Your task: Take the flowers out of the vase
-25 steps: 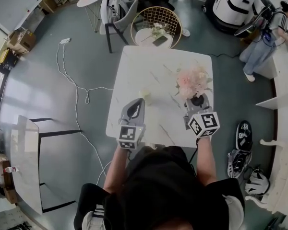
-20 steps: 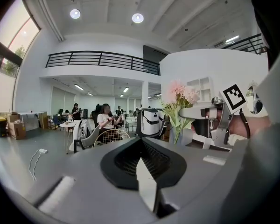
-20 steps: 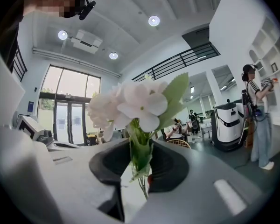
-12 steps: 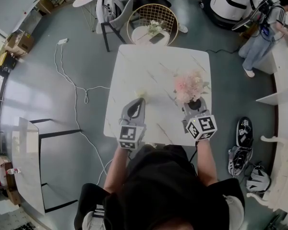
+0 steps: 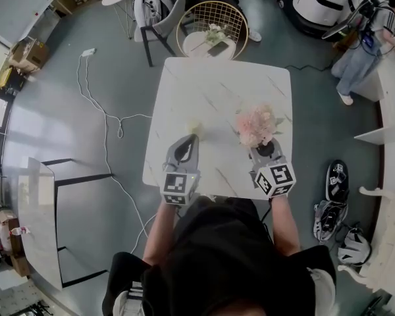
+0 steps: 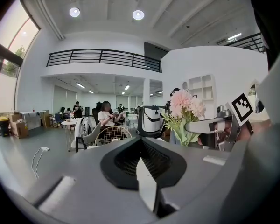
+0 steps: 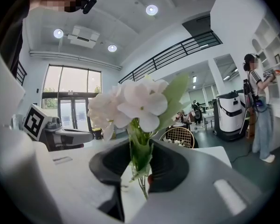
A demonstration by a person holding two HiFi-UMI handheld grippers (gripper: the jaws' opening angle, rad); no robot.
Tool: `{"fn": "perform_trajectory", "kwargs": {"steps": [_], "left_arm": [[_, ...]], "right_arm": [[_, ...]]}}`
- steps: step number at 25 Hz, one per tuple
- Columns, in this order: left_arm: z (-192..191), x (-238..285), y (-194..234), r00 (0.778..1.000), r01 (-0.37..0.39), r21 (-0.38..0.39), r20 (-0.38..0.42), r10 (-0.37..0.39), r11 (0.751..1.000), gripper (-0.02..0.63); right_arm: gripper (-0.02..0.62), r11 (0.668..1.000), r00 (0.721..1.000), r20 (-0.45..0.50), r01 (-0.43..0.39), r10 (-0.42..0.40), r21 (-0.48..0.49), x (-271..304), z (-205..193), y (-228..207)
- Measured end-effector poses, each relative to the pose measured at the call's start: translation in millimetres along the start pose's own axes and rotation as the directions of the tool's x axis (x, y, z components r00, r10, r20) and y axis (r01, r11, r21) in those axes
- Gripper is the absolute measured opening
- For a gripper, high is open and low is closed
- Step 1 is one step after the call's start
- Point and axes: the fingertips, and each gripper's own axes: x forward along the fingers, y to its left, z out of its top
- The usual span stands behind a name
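1. My right tongs (image 7: pixel 138 171): clamped on the stems of the pink flowers (image 7: pixel 130 101); no vase seen around them, so probably already out.
2. My left tongs (image 6: pixel 145 167): closed, empty.
Outstanding: lay the flowers on the marble table (image 5: pixel 210 91).

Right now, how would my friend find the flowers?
Look at the white table in the middle of the grey floor. Toward its near right corner, the right gripper grips the flowers by the stems. They are the only fluffy pink bunch with green leaves there.
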Motion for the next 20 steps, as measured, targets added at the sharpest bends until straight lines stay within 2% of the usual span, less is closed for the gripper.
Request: {"fn": "perform_trajectory", "kwargs": {"steps": [20], "left_arm": [[-3.6,7.7,0.9,1.000,-0.003,-0.003,-0.014,0.003,1.000,0.006]], "right_arm": [[0.107,1.000,1.000,-0.018,0.000,0.000,0.015,1.3,-9.3,-4.3]]}}
